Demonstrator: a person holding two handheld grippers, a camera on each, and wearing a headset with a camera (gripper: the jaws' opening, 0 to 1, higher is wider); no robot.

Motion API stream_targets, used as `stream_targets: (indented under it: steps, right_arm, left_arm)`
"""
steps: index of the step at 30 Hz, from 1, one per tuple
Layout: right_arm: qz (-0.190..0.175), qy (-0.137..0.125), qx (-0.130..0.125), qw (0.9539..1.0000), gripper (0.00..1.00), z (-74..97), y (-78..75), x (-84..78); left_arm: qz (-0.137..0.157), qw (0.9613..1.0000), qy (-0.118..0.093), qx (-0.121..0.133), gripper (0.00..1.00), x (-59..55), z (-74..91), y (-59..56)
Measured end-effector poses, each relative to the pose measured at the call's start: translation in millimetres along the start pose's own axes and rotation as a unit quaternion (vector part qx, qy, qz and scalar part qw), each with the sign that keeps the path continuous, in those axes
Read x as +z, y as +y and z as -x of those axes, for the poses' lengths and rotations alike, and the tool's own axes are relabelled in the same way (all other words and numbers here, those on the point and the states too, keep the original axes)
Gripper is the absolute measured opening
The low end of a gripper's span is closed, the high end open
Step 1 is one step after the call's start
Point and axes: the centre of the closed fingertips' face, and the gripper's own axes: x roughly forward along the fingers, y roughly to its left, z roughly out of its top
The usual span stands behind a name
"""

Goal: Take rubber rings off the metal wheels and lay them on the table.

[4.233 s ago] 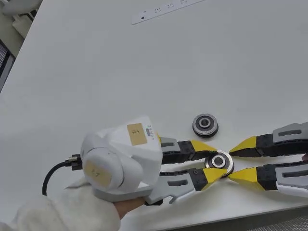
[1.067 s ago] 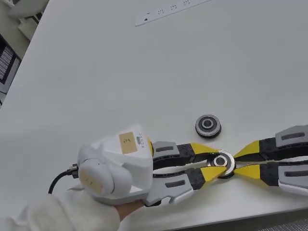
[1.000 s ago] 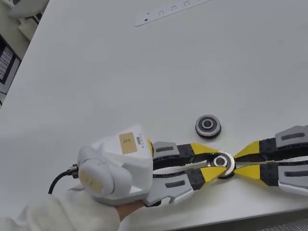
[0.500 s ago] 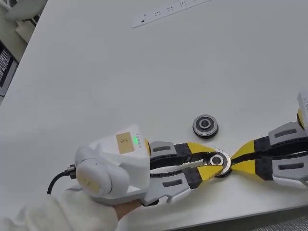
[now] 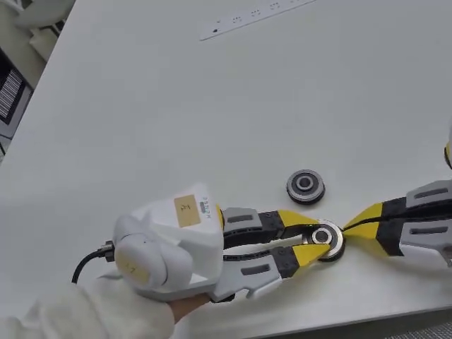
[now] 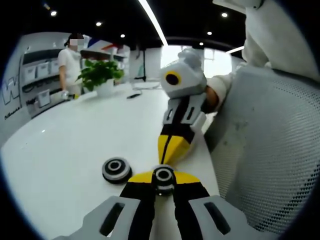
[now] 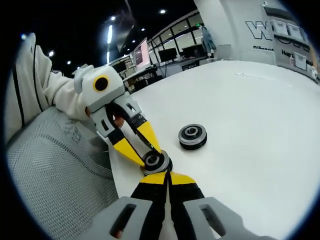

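Note:
A metal wheel [image 5: 325,238] with a black rubber ring sits near the table's front edge. My left gripper [image 5: 321,236] is shut across it, one yellow tip on each side. My right gripper [image 5: 345,228] comes in from the right, its jaws pressed together at the wheel's right rim, apparently pinching the rubber ring. In the left gripper view the wheel [image 6: 163,175] stands between my own tips, with the right gripper [image 6: 168,159] just beyond. In the right gripper view my shut tips [image 7: 167,175] touch the wheel [image 7: 155,161]. A second wheel [image 5: 305,186] lies flat a little farther back.
The white table [image 5: 212,106] stretches far back and left, with a white power strip [image 5: 247,15] at its far side. The table's front edge runs just below both grippers. A grey mesh chair [image 6: 270,150] is close behind that edge. A potted plant [image 6: 102,77] and a person stand far off.
The right gripper's jaws, open around the wheel four seconds ago, have shut at its right rim. Over the last second both grippers hold almost still; mostly the camera shifts.

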Motion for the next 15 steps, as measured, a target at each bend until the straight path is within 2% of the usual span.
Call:
stream_targets:
  steps: [3, 8, 15]
  right_arm:
    - [-0.048, -0.018, 0.014, 0.9986, 0.0, -0.3, -0.4, -0.4]
    - [-0.089, -0.038, 0.026, 0.995, 0.0, 1.4, -0.4, 3.1]
    - [-0.098, -0.049, 0.032, 0.9935, 0.0, 1.9, 2.2, 5.9]
  left_arm:
    - [0.0, 1.0, -0.001, 0.0, 0.14, 0.3, 0.0, -0.3]
    - [0.0, 1.0, -0.003, 0.002, 0.14, 0.5, 0.2, -0.4]
    - [0.001, 1.0, -0.005, 0.002, 0.14, 0.5, 0.4, -0.5]
